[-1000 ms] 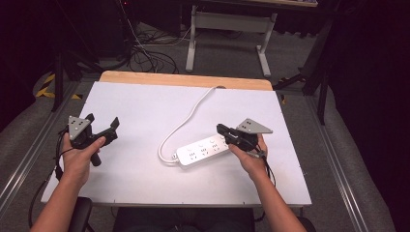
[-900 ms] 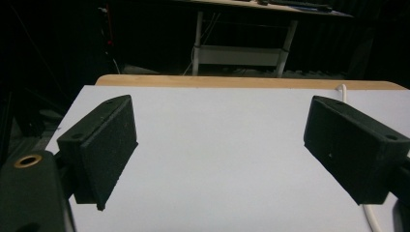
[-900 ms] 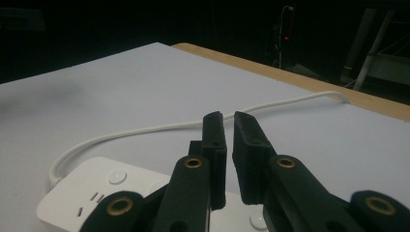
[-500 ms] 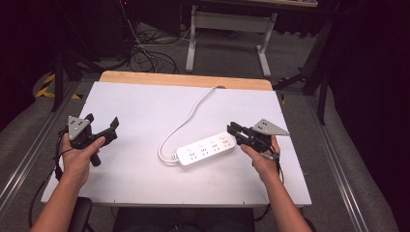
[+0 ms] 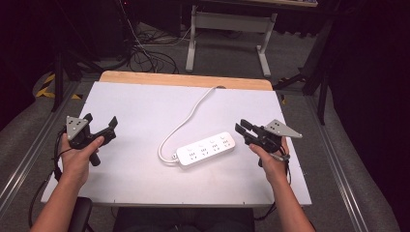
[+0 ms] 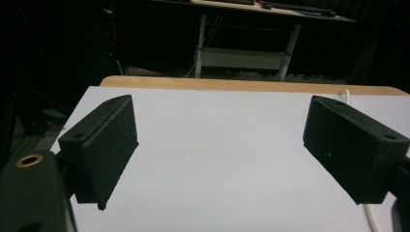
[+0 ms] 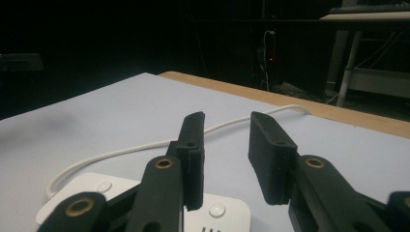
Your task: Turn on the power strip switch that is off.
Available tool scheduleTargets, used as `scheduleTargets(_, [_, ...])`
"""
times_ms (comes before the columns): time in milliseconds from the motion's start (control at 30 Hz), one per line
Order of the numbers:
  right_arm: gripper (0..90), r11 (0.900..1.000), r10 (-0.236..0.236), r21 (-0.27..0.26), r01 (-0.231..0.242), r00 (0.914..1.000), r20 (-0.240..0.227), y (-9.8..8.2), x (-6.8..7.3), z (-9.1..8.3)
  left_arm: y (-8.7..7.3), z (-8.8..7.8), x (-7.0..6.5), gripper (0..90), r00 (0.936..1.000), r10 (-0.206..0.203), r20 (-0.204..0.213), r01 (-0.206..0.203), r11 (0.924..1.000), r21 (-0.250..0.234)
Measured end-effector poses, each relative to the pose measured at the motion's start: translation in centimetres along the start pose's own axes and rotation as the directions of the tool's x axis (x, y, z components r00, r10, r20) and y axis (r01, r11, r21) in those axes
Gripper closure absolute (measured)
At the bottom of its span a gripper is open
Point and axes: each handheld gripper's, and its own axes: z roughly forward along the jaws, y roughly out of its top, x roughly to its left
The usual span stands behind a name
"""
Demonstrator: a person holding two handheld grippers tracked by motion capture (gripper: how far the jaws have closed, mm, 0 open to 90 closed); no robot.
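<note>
A white power strip [image 5: 205,149] lies flat near the middle of the white tabletop [image 5: 135,106]. Its white cable [image 5: 193,113] curves off to the table's far edge. My right gripper [image 5: 241,125] hovers just right of the strip's right end and is not touching it. Its jaws have just been opening, with nothing between them. In the right gripper view the strip [image 7: 111,186] lies below the parted jaws of the gripper [image 7: 226,121], and the cable [image 7: 121,152] runs behind them. My left gripper [image 5: 100,121] rests at the table's left side. It is wide open [image 6: 222,130] and empty.
A wooden strip [image 5: 183,79] borders the far edge of the table. Beyond it stand a metal-legged desk [image 5: 227,21] and loose cables on the floor [image 5: 145,53]. Metal rails [image 5: 34,145] run along both sides of the table.
My right gripper has drawn back to the right, away from the power strip's end, and its jaws have spread apart. The strip and my left gripper stay where they were.
</note>
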Motion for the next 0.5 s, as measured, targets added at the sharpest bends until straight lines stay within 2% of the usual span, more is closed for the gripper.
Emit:
scheduleTargets(167, [61.3, 0.999, -0.018, -0.038, 0.017, 0.9998, -0.005, 0.0, -0.5, -0.7, 0.0, 0.0, 0.1, 12.8, 1.0, -0.006, -0.001, 0.006, 1.0, 0.0])
scheduleTargets(333, [53.8, 0.996, 0.001, -0.088, -0.002, 1.0, -0.007, 0.0, -0.9, -1.3, 0.0, 0.0, 0.1, 13.3, 1.0, -0.006, 0.0, 0.006, 1.0, -0.001])
scheduleTargets(500, [48.4, 0.994, 0.0, -0.112, -0.002, 0.9999, -0.015, 0.1, -0.9, -1.3, 0.0, 0.0, 0.1, 14.0, 1.0, -0.008, 0.0, 0.008, 1.0, 0.001])
